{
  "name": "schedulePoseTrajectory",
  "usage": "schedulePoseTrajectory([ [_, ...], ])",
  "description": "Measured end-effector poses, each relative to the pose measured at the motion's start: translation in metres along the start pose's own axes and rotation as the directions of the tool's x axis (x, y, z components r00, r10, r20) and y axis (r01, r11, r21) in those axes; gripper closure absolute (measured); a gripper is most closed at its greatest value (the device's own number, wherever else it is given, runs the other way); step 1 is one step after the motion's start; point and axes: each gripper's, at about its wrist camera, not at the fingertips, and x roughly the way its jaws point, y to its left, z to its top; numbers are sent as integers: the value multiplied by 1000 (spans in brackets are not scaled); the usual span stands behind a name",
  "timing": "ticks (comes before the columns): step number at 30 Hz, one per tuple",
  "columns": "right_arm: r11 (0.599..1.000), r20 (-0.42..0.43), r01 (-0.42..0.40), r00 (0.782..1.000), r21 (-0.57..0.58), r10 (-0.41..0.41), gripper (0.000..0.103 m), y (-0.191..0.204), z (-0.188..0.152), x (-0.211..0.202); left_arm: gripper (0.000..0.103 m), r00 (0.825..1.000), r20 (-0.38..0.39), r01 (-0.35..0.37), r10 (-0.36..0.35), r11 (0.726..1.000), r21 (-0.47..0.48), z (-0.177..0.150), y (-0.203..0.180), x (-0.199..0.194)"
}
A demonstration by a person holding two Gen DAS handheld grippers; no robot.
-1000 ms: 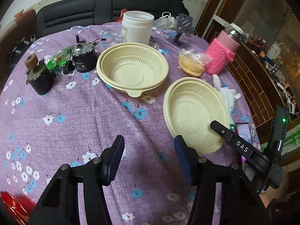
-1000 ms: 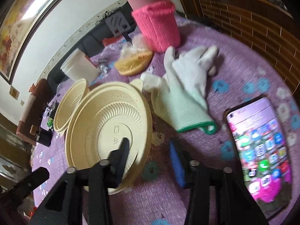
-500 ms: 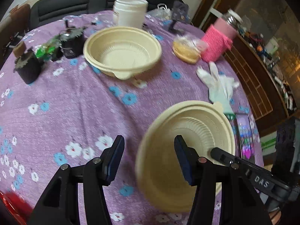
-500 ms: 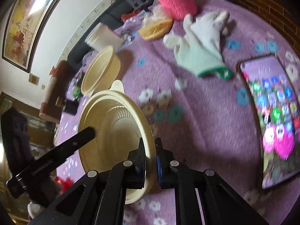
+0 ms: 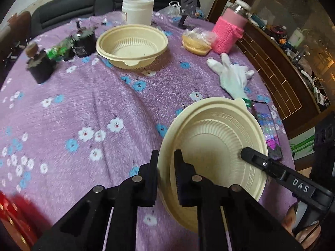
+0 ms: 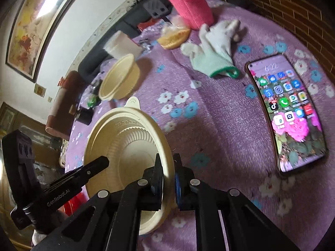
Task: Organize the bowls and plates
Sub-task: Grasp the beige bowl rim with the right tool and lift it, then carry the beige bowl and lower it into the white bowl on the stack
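Note:
A shallow cream plate (image 5: 213, 146) with a ribbed inside and a small tab is held tilted above the purple flowered tablecloth (image 5: 83, 104). My left gripper (image 5: 166, 156) is closing on the plate's near left rim, and its pads press the rim. My right gripper (image 6: 167, 161) is shut on the opposite rim of the same plate (image 6: 125, 142). One of its fingers (image 5: 261, 163) shows in the left wrist view, lying across the plate. A deeper cream bowl (image 5: 132, 46) stands upright at the far middle of the table, apart from both grippers.
A white glove (image 5: 232, 77) and a lit phone (image 6: 286, 113) lie to the right near the table edge. A pink-sleeved bottle (image 5: 228, 35), bagged food (image 5: 196, 41) and a white tub (image 5: 137, 10) stand at the back. Small dark pots (image 5: 39, 67) are at the far left.
My right gripper shut on the plate's rim, lifted it off the table and brought it nearer. My left gripper then moved in and shut on the other rim.

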Motion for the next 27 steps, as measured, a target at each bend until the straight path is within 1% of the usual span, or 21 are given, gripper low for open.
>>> schedulePoseTrajectory([
  [3,1000,15,-10,1000,-26,10,92,14,-8,-14,90,999,46,18,-17,1000,-4,-14,4,-30],
  [6,998,24,-21,999,-61,22,92,36,-20,-25,90,995,95,35,-33,999,-17,-28,13,-60],
  [11,988,21,-64,997,-144,68,91,90,-45,-34,90,982,190,27,-17,998,-55,-59,43,-120],
  [15,963,15,-110,993,-245,117,91,150,-72,-36,90,964,264,-16,43,994,-106,-93,85,-172],
  [16,952,4,-128,991,-277,134,91,171,-81,-34,89,959,278,-27,59,993,-119,-99,95,-181],
  [17,946,-5,-138,990,-294,143,91,182,-88,-31,89,951,296,-43,84,989,-142,-110,111,-195],
  [20,920,-58,-177,984,-351,167,91,224,-112,-13,89,935,324,-80,145,975,-206,-132,148,-219],
  [22,902,-103,-201,979,-383,175,91,251,-130,5,89,926,332,-102,181,965,-242,-144,167,-229],
  [24,889,-130,-211,976,-406,172,91,268,-144,19,89,917,331,-129,223,951,-283,-157,190,-235],
  [26,879,-158,-212,975,-427,159,91,285,-157,38,89,917,319,-135,241,938,-320,-166,210,-234],
  [27,876,-166,-211,974,-433,153,91,289,-162,45,89,919,306,-136,247,930,-341,-170,221,-232],
])
